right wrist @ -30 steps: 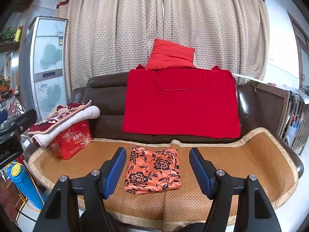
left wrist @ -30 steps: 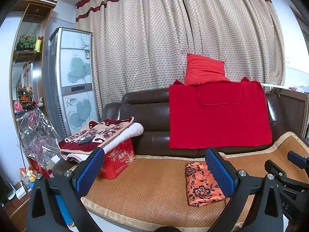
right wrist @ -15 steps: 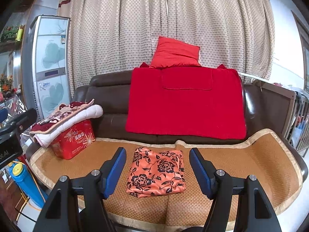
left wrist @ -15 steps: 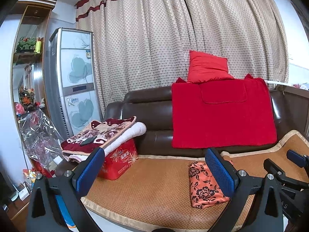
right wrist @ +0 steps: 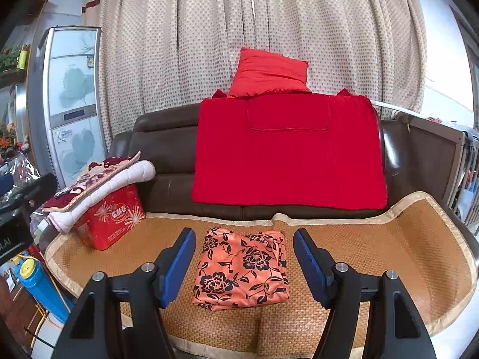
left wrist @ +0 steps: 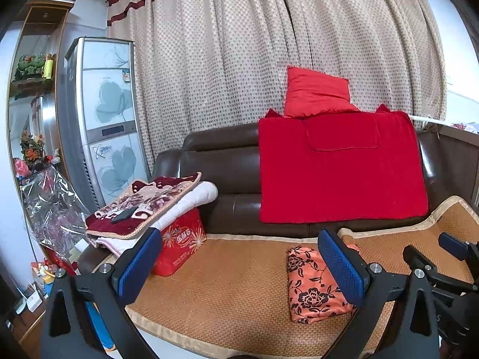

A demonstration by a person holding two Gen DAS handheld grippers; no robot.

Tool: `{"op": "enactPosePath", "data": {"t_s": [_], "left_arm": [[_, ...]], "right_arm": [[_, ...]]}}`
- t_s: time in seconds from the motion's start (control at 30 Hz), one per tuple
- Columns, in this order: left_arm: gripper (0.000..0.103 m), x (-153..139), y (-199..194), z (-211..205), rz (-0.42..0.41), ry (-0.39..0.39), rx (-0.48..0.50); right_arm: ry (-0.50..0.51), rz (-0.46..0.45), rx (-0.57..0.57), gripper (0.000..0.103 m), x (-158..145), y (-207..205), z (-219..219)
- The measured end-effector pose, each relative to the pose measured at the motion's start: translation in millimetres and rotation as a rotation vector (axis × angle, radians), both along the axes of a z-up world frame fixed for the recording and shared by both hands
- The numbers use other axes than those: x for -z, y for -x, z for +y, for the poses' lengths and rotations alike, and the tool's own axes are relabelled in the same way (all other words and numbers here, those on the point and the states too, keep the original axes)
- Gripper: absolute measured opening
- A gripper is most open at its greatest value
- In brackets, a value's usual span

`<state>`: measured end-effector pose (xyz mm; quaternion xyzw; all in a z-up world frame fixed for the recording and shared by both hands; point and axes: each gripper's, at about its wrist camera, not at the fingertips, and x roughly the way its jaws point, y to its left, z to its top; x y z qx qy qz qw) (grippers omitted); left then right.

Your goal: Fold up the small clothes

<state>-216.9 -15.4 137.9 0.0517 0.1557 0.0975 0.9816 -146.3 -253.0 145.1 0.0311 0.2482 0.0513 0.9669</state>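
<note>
Woven mat [right wrist: 374,239] — folded floral cloth [right wrist: 242,269], red box [right wrist: 115,218]

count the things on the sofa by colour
Plain red: 3: square red cushion, red blanket draped over the backrest, red printed box
Orange with black flowers: 1: folded garment
Maroon and cream: 1: folded quilt stack
Total: 5
</note>
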Motion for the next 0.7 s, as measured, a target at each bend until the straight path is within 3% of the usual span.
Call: {"op": "enactPosePath", "data": {"t_s": [0.5,0.7], "left_arm": [[0.103,11.1,-49.7,-0.5,0.043,0.03,0.022],[0.103,30.9,-94.9,0.2,0.051,0.068,0.052]], "right_arm": [[0.024,0.042,0.002,0.072,14.8,-38.1,12.5],[-0.006,0.067,0.004,0.072,31.0,-75.4,0.2]]}}
